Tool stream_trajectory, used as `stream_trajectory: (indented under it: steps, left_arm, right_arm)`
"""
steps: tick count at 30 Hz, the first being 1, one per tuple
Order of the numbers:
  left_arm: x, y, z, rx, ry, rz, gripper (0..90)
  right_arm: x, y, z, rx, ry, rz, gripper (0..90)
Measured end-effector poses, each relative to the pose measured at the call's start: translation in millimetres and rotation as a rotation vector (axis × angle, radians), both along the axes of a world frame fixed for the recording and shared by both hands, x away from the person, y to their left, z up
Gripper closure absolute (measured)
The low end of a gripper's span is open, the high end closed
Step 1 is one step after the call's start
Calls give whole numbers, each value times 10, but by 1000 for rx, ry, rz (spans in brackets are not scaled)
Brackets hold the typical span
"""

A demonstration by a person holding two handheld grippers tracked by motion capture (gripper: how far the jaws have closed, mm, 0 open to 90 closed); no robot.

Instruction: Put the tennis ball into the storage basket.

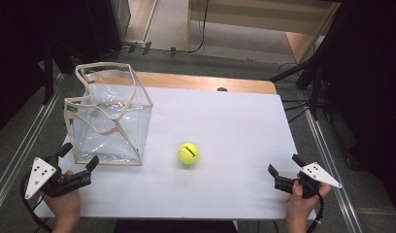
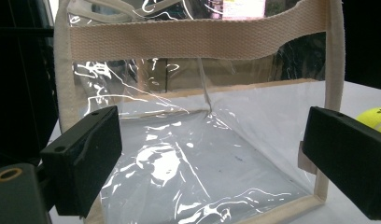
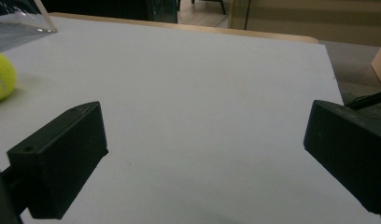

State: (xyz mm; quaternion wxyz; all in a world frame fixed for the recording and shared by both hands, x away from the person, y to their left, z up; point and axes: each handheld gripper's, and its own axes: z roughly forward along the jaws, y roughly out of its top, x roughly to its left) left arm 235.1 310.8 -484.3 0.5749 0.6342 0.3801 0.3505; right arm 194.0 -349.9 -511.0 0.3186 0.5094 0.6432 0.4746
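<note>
Yellow-green felt tennis ball [image 1: 188,153] rests near the middle of the white desk [image 1: 225,131], just right of the clear plastic tote bag with beige webbing trim [image 1: 108,116] at the left edge. The left gripper [image 1: 79,158] faces the bag and seems slightly nearer the ball; the right gripper [image 1: 285,165] waits at the near right corner. Both sets of fingers are spread wide, holding nothing.

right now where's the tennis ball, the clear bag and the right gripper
tennis ball [image 1: 188,153], high view, centre of the ball
clear bag [image 1: 110,131], high view, its front plastic wall
right gripper [image 1: 283,170], high view, midway between its fingertips
</note>
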Motion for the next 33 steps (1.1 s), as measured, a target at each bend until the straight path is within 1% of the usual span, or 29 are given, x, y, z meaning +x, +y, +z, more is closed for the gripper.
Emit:
stream_trajectory:
  steps: [1,4,5,6,7,8,10,13,14,16,17,18,20,21,24,25,26,27,28,29,30,31,32,33]
  left_arm:
    - [2,-4,0,4,0,0,54]
    - [-3,-7,-1,7,-1,-2,53]
    - [-3,-8,-1,7,-1,-1,53]
    - [-3,-8,-1,7,-1,-1,54]
    - [0,-8,-1,6,0,0,54]
    - [-1,-9,-2,7,0,1,54]
    - [-2,-16,-3,7,1,1,54]
    - [-1,-23,-6,11,0,2,54]
    - [-1,-23,-6,11,0,3,54]
    - [1,-22,-7,10,0,3,54]
    - [1,-22,-7,10,0,3,54]
    - [1,-22,-7,10,-1,3,54]
    - [4,-23,-7,10,0,4,54]
    - [8,-24,-7,14,-1,1,54]
    - [8,-30,-8,15,-1,-1,54]
    - [8,-30,-8,15,-1,-1,54]
    - [7,-32,-8,18,0,1,54]
    - [7,-32,-7,18,0,1,54]
    - [7,-32,-8,18,0,0,54]
    - [7,-31,-8,19,0,-1,54]
    - [7,-31,-8,19,0,-1,54]
    - [6,-32,-8,17,0,-1,54]
    - [4,-32,-8,18,0,-1,54]
    - [5,-33,-8,18,0,-1,54]
  right_arm:
    - [1,-2,8,-10,-3,12,0]
    - [13,23,38,15,-13,27,0]
    - [22,34,53,4,-17,37,0]
    - [22,34,53,4,-17,37,0]
    - [38,74,96,-7,-28,41,0]
    - [42,94,124,-2,-28,49,0]
    - [63,140,178,-12,-34,61,0]
    - [95,211,241,-33,-26,80,0]
    - [109,236,260,-30,-23,91,0]
    - [157,275,295,-41,-11,122,0]
    - [157,275,295,-41,-11,122,0]
    - [198,343,339,-48,-7,148,0]
    - [230,403,375,-64,-6,167,0]
    - [249,436,393,-71,-14,182,0]
    - [299,536,450,-70,-6,207,0]
    - [299,536,450,-70,-6,207,0]
    - [341,586,481,-82,-11,219,133]
    - [359,612,493,-77,-15,218,165]
    - [376,638,504,-77,-18,223,157]
    - [387,673,516,-96,-30,207,115]
    - [400,707,531,-102,-24,226,92]
    - [400,707,531,-102,-24,226,92]
    - [446,767,549,-107,-6,275,92]
    - [463,796,557,-109,-5,289,92]
